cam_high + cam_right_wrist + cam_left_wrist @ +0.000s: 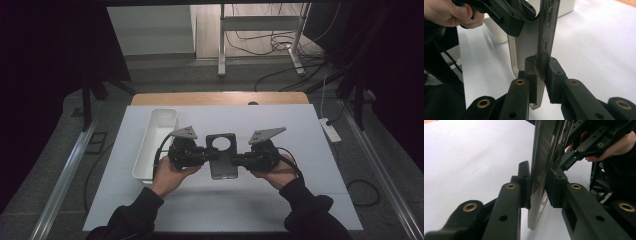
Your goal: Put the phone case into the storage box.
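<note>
Lab or recording studio, not a home. I work at a wooden table (220,98) covered by a white sheet (280,135), black curtains (45,75) closing in at 9 and 3 o'clock. Aluminium rails (67,170) run along the floor on both sides. At 12 o'clock a metal stand's legs (221,45) with loose cables (270,42) on a wood floor. Power strip (330,129) on grey carpet at 2 o'clock. White plastic bin (155,142) at 10 o'clock.
</note>
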### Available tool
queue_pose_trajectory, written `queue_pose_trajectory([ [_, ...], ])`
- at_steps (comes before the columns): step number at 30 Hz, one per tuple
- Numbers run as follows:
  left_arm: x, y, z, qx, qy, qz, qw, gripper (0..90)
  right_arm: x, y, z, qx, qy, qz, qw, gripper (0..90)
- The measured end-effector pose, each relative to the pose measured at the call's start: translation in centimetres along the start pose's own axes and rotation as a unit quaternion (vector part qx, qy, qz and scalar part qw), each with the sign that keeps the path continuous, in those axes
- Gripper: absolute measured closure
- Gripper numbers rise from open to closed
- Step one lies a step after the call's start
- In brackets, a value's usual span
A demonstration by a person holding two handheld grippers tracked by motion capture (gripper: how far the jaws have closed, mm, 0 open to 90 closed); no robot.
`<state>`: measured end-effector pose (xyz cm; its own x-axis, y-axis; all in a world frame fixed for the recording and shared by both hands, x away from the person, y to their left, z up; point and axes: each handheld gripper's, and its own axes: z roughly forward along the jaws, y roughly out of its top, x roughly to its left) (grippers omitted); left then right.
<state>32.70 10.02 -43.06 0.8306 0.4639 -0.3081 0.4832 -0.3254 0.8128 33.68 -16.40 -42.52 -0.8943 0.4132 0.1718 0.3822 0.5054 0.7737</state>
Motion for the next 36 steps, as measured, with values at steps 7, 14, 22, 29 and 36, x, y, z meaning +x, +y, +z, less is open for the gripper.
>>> queue_pose_trajectory([
  [7, -0.2, 0.2, -0.2, -0.008, 0.043, 0.001, 0.999, 52.8, 0.7, 0.3, -0.1, -0.003, -0.045, -0.011, 0.9989, 80.8],
  [14, 0.2, 0.3, -0.6, -0.023, 0.081, 0.007, 0.9964, 25.9, 0.7, 0.2, -0.4, -0.011, -0.076, -0.014, 0.9969, 80.8],
  [22, 0.5, 0.2, -1.0, -0.023, 0.118, -0.003, 0.9927, 7.0, 0.6, 0.2, -0.7, -0.018, -0.114, 0.006, 0.9933, 80.8],
  [29, 0.8, 0.1, -1.2, -0.018, 0.137, -0.009, 0.9903, 4.9, 0.8, 0.2, -0.5, -0.022, -0.129, 0.023, 0.9912, 80.7],
  [36, 0.4, 0.0, -0.9, -0.008, 0.144, -0.004, 0.9896, 23.0, 1.2, 0.2, -0.1, -0.018, -0.13, 0.031, 0.9908, 80.8],
])
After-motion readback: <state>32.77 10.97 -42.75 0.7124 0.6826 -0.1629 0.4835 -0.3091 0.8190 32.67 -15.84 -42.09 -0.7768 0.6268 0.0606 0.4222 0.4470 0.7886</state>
